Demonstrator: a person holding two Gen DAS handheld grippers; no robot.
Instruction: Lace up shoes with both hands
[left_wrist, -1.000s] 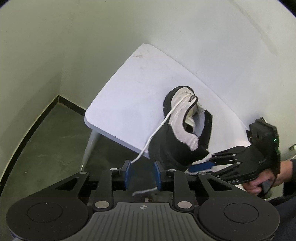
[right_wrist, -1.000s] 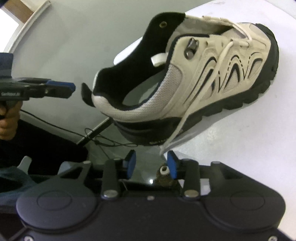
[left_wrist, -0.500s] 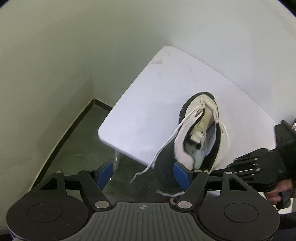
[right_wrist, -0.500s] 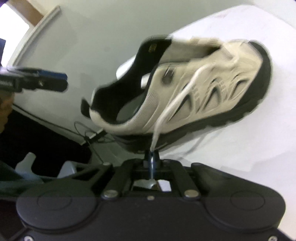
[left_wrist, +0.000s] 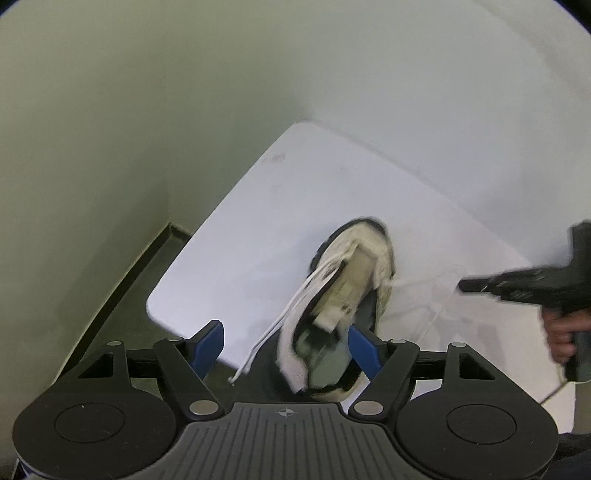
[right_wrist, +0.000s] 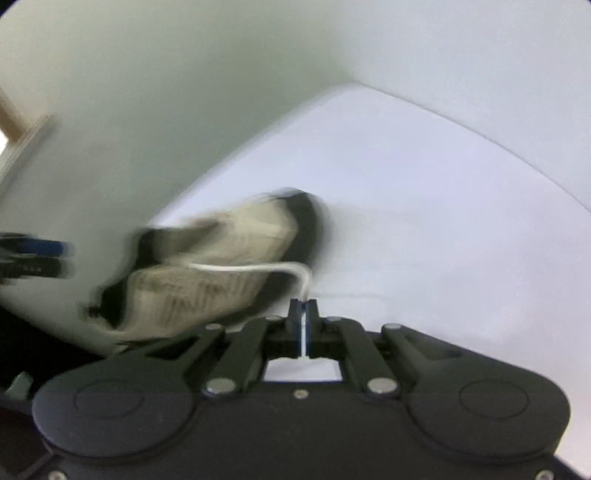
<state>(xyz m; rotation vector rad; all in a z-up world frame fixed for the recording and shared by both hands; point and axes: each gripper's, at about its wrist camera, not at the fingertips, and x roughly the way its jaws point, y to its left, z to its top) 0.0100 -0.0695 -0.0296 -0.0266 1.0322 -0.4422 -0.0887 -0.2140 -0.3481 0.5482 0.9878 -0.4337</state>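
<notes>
While the left gripper is opening wide above the shoe, the right gripper pinches the white lace tightly.

The shoe smears with blur (eyelets unreadable); its heel hides behind the left claw.

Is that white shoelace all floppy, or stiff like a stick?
Probably floppy: the white shoelace bends sharply where the right claw pinches it. Its other end droops limp over the table edge, untouched between the opening left claw. It seems light, so pulling it may tug the shoe.
</notes>
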